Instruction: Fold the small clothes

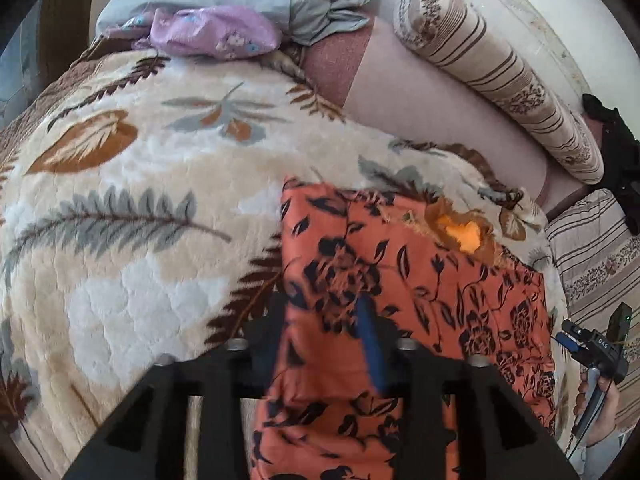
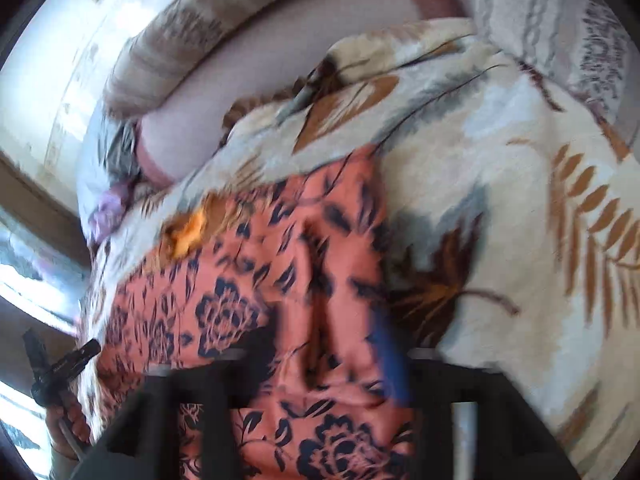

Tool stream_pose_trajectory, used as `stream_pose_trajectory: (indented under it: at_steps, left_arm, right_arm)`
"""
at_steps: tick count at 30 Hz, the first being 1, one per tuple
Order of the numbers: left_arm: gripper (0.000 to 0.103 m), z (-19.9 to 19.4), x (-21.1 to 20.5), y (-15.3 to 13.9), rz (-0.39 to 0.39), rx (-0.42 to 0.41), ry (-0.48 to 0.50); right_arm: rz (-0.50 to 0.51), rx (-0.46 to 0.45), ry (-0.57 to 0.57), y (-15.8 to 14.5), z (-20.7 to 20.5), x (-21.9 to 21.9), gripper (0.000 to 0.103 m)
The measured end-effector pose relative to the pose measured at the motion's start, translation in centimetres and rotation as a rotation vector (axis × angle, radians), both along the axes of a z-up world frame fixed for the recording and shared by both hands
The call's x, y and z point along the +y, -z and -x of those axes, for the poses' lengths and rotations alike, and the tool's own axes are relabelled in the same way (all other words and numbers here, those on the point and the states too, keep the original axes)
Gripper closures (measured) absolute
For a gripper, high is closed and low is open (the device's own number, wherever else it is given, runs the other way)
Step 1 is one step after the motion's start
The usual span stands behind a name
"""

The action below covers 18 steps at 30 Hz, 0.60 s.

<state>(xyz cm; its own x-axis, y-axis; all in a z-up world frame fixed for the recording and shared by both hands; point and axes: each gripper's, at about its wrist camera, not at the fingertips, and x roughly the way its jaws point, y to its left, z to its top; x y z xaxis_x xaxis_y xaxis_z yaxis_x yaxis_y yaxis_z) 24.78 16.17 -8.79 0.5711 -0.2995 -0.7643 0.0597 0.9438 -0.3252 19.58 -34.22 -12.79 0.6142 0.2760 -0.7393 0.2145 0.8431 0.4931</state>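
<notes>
Left wrist view: leaf-print plush blanket (image 1: 132,208) covers the bed; lilac floral cloth (image 1: 212,32) and grey cloth (image 1: 320,4) bunched at its far edge, striped bolster (image 1: 496,76) along the far right edge by the wall. Orange garment with black flower print (image 1: 420,280) lies on the blanket toward the near right corner, frayed hole (image 1: 460,232) near its top edge. Left claw (image 1: 324,328) wide; garment fabric runs between the fingers, blue pad (image 1: 372,348) against the cloth, can't tell if it's pressing. Right claw (image 1: 576,336) at the garment's right edge, held by a hand (image 1: 600,408), jaws look parted.

Right wrist view, blurred: same garment (image 2: 248,304) bunched between right claw (image 2: 320,348) fingers, which stand wide; grip can't be confirmed. Left claw (image 2: 60,360) at far left, state unreadable.
</notes>
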Motion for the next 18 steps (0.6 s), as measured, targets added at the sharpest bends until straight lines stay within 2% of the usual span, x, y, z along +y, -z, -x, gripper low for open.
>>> stream_pose_trajectory:
  at_steps: [1,2,4,6,8,9,10,11,12,13,14,16,17,18]
  left_arm:
    - [0.010,-0.8,0.0,-0.3,-0.011,-0.015,-0.004]
    - [0.007,-1.5,-0.1,-0.6,-0.026,-0.052,-0.022]
    - [0.007,-3.3,-0.3,-0.3,-0.044,-0.058,-0.027]
    - [0.007,-5.6,-0.5,1.2,-0.014,0.006,-0.002]
    - [0.007,-7.1,-0.6,3.6,-0.012,0.077,-0.017]
    - [0.021,-7.3,-0.5,4.6,-0.013,0.100,-0.022]
    - [0.042,-7.8,-0.4,5.5,-0.015,0.130,-0.025]
    - [0.074,-8.0,-0.5,5.9,-0.023,0.139,-0.030]
    - [0.094,-8.1,-0.3,5.7,0.002,0.137,-0.032]
    - [0.095,-8.2,-0.5,5.1,0.012,0.134,-0.022]
    - [0.095,-7.8,-1.0,3.9,-0.036,0.078,-0.008]
    - [0.095,-6.6,-2.3,1.3,-0.126,-0.056,0.033]
    - [0.095,-6.3,-2.6,0.9,-0.146,-0.098,0.045]
    - [0.094,-6.8,-2.8,1.8,-0.188,-0.097,0.058]
  right_arm:
    - [-0.006,-0.021,0.036,-0.2,0.0,-1.1,0.003]
    - [-0.011,-0.035,0.055,-0.4,-0.2,-2.1,0.003]
    - [-0.028,-0.048,0.062,-0.5,-0.9,-3.6,0.003]
    - [-0.061,-0.046,0.047,-0.1,-2.8,-3.7,0.003]
    - [-0.072,-0.016,0.010,1.0,-4.9,-3.2,0.004]
    - [-0.072,0.001,-0.010,1.6,-6.1,-2.6,0.004]
    - [-0.067,0.019,-0.033,2.2,-7.1,-2.0,0.006]
    - [-0.056,0.037,-0.060,2.8,-8.1,-1.3,0.010]
    - [-0.042,0.058,-0.086,3.1,-8.7,-0.8,0.040]
    - [-0.010,0.083,-0.114,3.2,-9.4,-0.1,0.087]
    - [0.047,0.098,-0.141,2.6,-10.0,0.8,0.090]
    - [0.172,0.048,-0.152,0.1,-9.5,2.2,0.093]
    - [0.200,0.022,-0.136,-0.7,-9.1,2.1,0.093]
    - [0.211,0.024,-0.108,-0.6,-9.2,1.5,0.093]
